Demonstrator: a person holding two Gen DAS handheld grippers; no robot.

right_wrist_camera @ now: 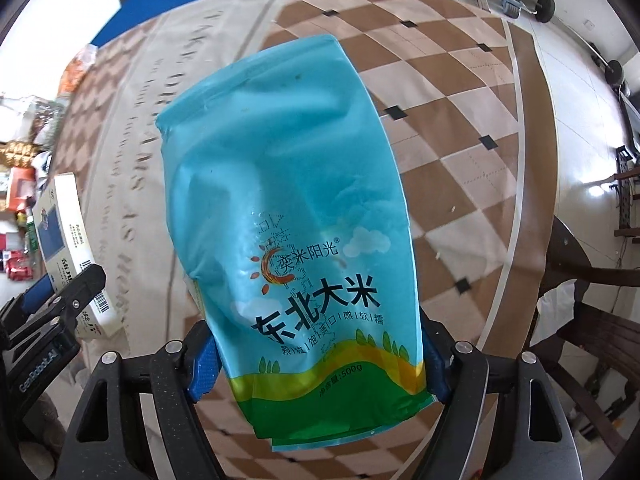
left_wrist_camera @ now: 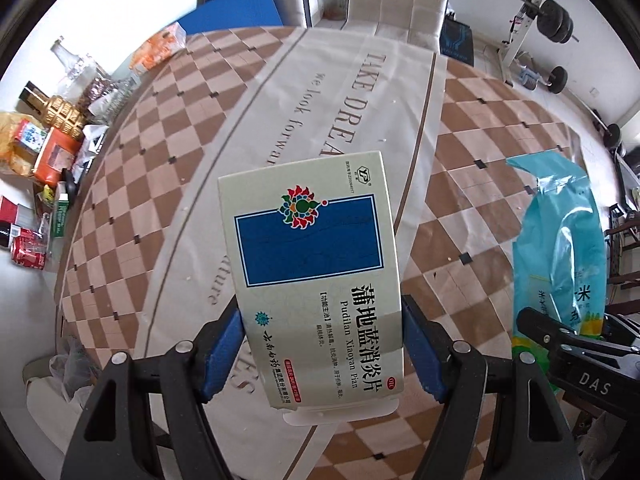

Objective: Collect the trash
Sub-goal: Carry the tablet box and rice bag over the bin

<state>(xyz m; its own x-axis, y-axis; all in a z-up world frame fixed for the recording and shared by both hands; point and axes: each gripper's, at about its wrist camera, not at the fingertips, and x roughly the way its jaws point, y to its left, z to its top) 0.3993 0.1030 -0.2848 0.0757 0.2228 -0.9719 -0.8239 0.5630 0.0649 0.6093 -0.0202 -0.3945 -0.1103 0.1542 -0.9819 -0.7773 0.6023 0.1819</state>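
My left gripper [left_wrist_camera: 322, 350] is clamped on the medicine box [left_wrist_camera: 312, 280], long axis pointing up-frame; my right gripper [right_wrist_camera: 320, 364] pinches the rice bag [right_wrist_camera: 292, 208] likewise. The trash pile [left_wrist_camera: 36, 168] lies at frame left, nearer my left hand.

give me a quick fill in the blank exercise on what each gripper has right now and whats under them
1. The left gripper is shut on a medicine ____.
2. The right gripper has its jaws shut on a rice bag that is mostly ____ in colour.
3. Both items are held above a tablecloth with a brown ____ pattern.
4. The rectangle printed on the medicine box is dark ____.

Missing words: box; blue; checkered; blue
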